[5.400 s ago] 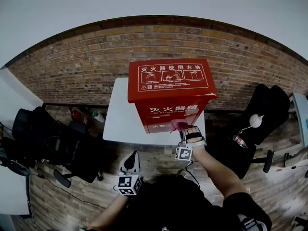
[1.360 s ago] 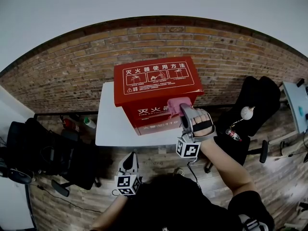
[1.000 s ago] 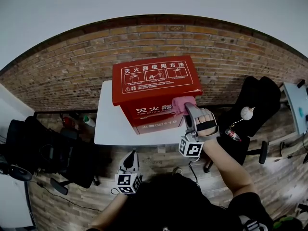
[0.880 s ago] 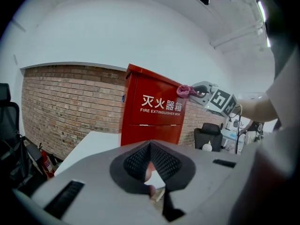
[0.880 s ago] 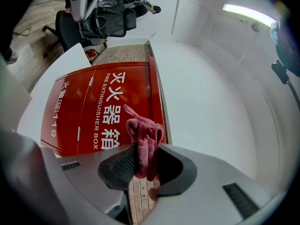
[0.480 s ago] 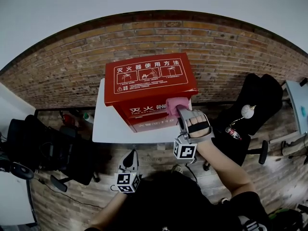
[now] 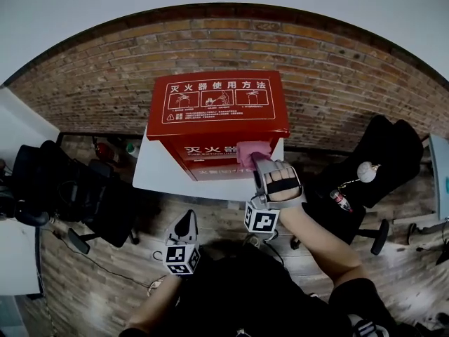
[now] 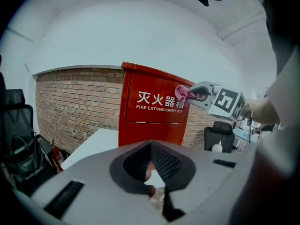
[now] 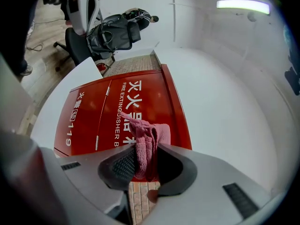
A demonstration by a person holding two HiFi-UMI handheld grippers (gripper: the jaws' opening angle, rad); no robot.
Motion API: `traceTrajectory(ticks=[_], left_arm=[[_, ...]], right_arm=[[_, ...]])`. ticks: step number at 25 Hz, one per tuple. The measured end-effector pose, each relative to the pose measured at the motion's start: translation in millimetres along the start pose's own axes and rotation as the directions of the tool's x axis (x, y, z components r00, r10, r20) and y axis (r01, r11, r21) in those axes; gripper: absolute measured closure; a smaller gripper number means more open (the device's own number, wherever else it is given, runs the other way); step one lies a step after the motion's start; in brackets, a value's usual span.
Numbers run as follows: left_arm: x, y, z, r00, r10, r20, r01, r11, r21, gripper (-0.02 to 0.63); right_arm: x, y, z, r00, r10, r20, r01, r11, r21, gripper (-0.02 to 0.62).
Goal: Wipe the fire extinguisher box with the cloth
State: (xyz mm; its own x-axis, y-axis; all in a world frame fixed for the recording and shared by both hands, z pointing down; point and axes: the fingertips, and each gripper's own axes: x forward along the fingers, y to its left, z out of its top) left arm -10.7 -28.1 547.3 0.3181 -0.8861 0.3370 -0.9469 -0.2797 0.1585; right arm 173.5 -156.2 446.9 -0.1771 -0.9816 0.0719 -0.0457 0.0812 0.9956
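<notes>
Cloth [image 7: 251, 153] higher on box [image 7: 217, 111] front

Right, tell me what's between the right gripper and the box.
The pink cloth, held in the right gripper, touches the red box; the right gripper view shows it.

Right claw [image 7: 257, 163] holds pink cloth [image 7: 250, 150] against red box [image 7: 217, 102].

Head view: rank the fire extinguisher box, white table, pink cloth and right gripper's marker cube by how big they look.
1. fire extinguisher box
2. white table, its uncovered part only
3. pink cloth and the marker cube on the right gripper look alike; the cube sits nearer the camera, so no ranking.
</notes>
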Motion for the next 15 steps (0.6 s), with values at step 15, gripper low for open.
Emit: traceTrajectory(ticks=[15], left_arm=[[-18.4, 44.4, 21.3, 0.998, 0.012, 0.064, -0.009, 0.999, -0.043, 0.572]], right_arm=[[3.4, 29.9, -0.8, 1.0, -0.009, -0.016, 0.009, 1.0, 0.008, 0.492]])
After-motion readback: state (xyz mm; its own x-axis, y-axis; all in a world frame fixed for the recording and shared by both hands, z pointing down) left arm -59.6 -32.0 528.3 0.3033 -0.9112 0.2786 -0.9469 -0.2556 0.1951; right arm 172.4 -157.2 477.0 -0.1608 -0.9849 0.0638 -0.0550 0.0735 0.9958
